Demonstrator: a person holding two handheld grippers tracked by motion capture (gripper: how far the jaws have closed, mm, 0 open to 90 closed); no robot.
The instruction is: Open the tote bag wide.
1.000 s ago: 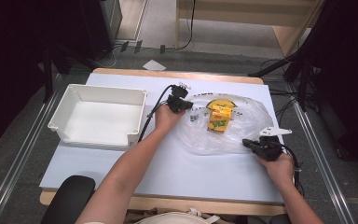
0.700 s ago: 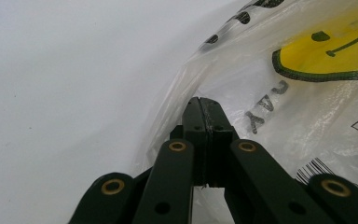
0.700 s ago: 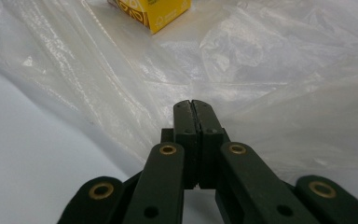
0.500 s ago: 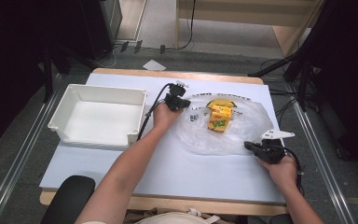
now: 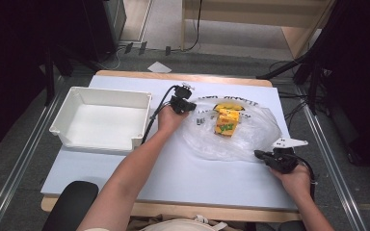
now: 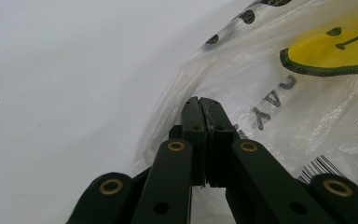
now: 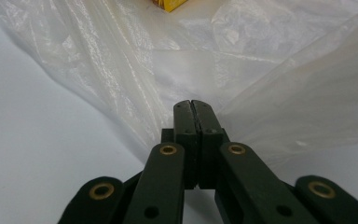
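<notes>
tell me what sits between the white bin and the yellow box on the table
In the high view, the left gripper, shut on the plastic bag edge, sits between the white bin and yellow box.

High view looks down over my counter [image 5: 183, 168]; both gripper views sit close on the plastic bag [image 5: 241, 139], shared by all.

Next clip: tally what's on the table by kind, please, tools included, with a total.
Bin: 1, white
Plastic bag: 1, clear with print
Yellow box: 1, in or under the bag
Tools: 2, left and right, each shut on the bag's edge
Total: 5
</notes>
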